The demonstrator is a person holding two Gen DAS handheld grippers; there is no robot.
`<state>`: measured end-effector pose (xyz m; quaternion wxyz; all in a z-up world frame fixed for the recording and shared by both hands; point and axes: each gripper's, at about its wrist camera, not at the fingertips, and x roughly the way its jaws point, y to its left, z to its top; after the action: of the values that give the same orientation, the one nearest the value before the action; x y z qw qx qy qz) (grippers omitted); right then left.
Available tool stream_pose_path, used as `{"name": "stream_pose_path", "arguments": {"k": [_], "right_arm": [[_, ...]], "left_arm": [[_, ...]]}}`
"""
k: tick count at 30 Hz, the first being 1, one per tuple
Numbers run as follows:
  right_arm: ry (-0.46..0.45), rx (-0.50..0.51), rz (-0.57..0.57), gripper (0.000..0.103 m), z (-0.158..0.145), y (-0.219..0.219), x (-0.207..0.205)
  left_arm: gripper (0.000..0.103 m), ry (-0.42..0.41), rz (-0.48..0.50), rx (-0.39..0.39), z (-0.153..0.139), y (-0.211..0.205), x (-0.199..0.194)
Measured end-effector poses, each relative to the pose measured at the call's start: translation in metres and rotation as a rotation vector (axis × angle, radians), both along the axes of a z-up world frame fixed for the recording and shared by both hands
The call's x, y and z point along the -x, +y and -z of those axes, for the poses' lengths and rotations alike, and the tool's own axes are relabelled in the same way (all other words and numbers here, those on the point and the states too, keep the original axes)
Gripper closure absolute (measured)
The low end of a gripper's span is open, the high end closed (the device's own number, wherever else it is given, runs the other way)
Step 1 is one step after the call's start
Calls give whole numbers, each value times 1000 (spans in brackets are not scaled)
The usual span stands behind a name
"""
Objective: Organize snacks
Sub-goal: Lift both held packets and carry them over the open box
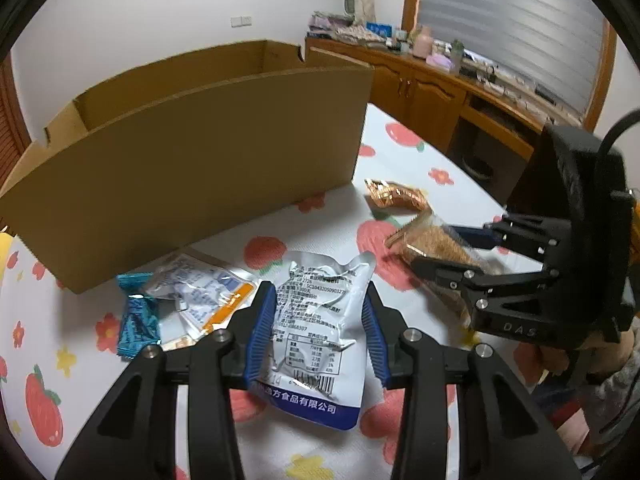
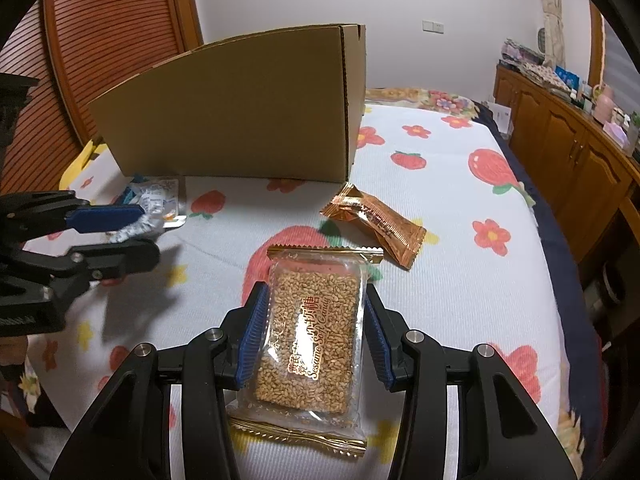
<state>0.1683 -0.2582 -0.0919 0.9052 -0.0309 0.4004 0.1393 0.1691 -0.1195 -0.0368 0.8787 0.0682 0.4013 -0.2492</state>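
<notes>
1. In the left wrist view, a blue snack wrapper (image 1: 136, 320) lies at about 9 o'clock, on the cloth with red fruit and flowers (image 1: 320, 224).
2. Just to its right is a clear packet with an orange stripe (image 1: 200, 296). It touches the blue one and lies near the foot of the box.
3. The big brown cardboard box (image 1: 192, 160) stands open behind them, at 11 o'clock.
4. The left hand-held gripper (image 1: 318, 328) is at 6 o'clock. Its blue pads (image 1: 260, 332) pinch a silver pouch with a blue bottom edge (image 1: 316, 320) from both sides.
5. At 2 o'clock a shiny orange wrapper (image 1: 394, 196) lies on the cloth, just past the box corner.
6. At 3 o'clock, the right hand-held gripper (image 1: 440, 248) pinches a clear sesame candy packet (image 1: 436, 246).
7. In the right wrist view, the sesame candy packet (image 2: 312, 336) sits at 6 o'clock between the blue pads (image 2: 252, 340) of the right hand-held gripper (image 2: 314, 340). The pads press its two long sides.
8. The orange wrapper (image 2: 376, 224) lies at 1 o'clock, near the packet's top edge but not touching it.
9. A wooden cabinet (image 2: 560, 148) stands at 3 o'clock.
</notes>
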Motion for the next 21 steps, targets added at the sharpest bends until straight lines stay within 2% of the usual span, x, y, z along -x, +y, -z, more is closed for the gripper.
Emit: {"name": "stream_pose_path", "arguments": {"k": [21], "right_arm": [[-3, -7, -7, 57, -1, 1, 1]], "left_arm": [[61, -93, -105, 110, -29, 40, 6]]}}
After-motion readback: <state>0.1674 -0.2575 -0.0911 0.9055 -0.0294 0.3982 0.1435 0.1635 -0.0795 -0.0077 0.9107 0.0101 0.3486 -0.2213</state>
